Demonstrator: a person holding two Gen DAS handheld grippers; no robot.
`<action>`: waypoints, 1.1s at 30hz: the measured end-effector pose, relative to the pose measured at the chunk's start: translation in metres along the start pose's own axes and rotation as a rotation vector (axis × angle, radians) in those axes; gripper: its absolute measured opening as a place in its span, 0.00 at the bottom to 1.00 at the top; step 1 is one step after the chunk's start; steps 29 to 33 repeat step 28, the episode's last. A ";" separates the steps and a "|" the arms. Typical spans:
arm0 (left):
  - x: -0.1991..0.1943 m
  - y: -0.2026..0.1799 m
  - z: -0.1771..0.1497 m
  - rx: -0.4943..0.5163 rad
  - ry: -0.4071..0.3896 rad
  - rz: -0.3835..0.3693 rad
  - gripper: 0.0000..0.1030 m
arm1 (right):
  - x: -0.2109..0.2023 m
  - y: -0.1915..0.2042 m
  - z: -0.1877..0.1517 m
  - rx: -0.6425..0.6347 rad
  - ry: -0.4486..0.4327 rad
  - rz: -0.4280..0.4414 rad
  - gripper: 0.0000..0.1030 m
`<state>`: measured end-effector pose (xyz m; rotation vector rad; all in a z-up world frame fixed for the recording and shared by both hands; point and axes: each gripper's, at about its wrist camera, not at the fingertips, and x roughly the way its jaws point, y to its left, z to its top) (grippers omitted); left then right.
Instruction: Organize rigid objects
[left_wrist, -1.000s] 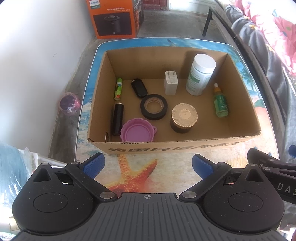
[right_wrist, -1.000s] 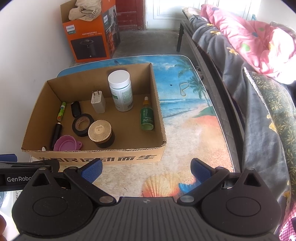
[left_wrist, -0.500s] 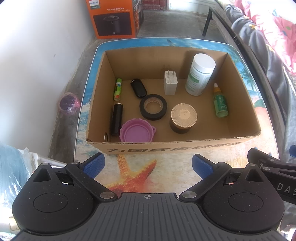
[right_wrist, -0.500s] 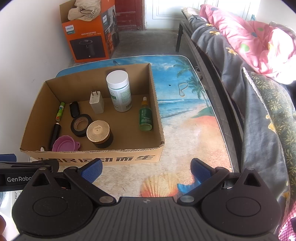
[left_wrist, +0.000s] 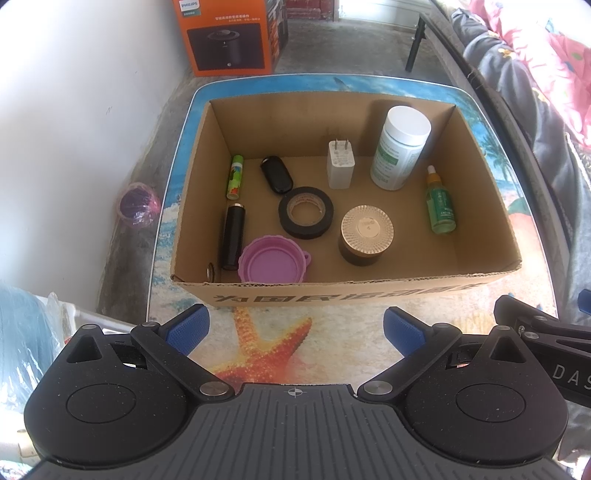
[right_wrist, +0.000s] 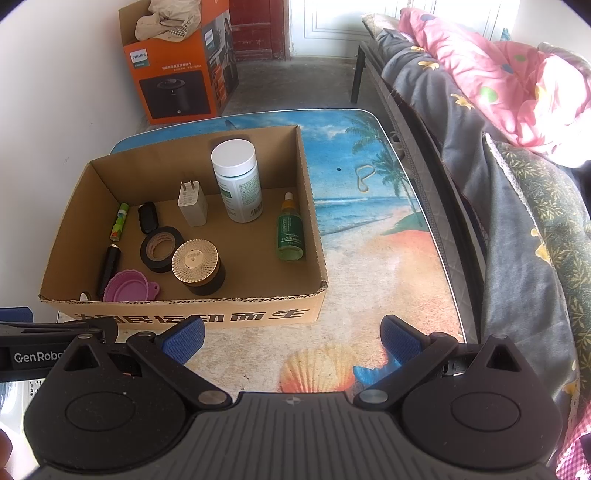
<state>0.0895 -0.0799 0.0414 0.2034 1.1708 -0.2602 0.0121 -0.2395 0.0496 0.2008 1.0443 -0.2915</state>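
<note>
An open cardboard box (left_wrist: 343, 293) (right_wrist: 184, 314) stands on the beach-print table. Inside it are a white pill bottle (left_wrist: 400, 147) (right_wrist: 238, 181), a white charger plug (left_wrist: 340, 164) (right_wrist: 192, 203), a green dropper bottle (left_wrist: 439, 203) (right_wrist: 290, 230), a gold-lidded jar (left_wrist: 366, 234) (right_wrist: 197, 266), a black tape roll (left_wrist: 306, 211) (right_wrist: 159, 248), a purple lid (left_wrist: 271, 260) (right_wrist: 127, 286), a black tube (left_wrist: 232, 236), a green stick (left_wrist: 235, 177) and a black fob (left_wrist: 277, 174). My left gripper (left_wrist: 293, 328) hangs open in front of the box. My right gripper (right_wrist: 291, 334) is open too, at the box's near right corner. Neither holds anything.
The table (right_wrist: 373, 258) has bare surface right of the box. A bed with grey and pink bedding (right_wrist: 517, 147) runs along the right side. An orange appliance carton (right_wrist: 177, 81) stands on the floor beyond. A white wall (left_wrist: 74, 110) is at the left, with a purple object (left_wrist: 136, 203) on the floor.
Both grippers have stayed open and almost still. The right wrist view has drifted slightly, with the box sitting a little further left and lower.
</note>
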 end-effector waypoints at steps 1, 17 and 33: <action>0.000 0.000 0.000 0.000 0.000 0.001 0.98 | 0.000 0.000 0.000 0.000 0.001 0.000 1.00; 0.002 -0.004 0.001 -0.009 0.006 0.005 0.98 | 0.002 -0.003 0.000 0.000 0.003 0.000 1.00; 0.004 -0.008 0.003 -0.007 0.011 0.008 0.98 | 0.006 -0.006 0.002 -0.001 0.007 0.002 1.00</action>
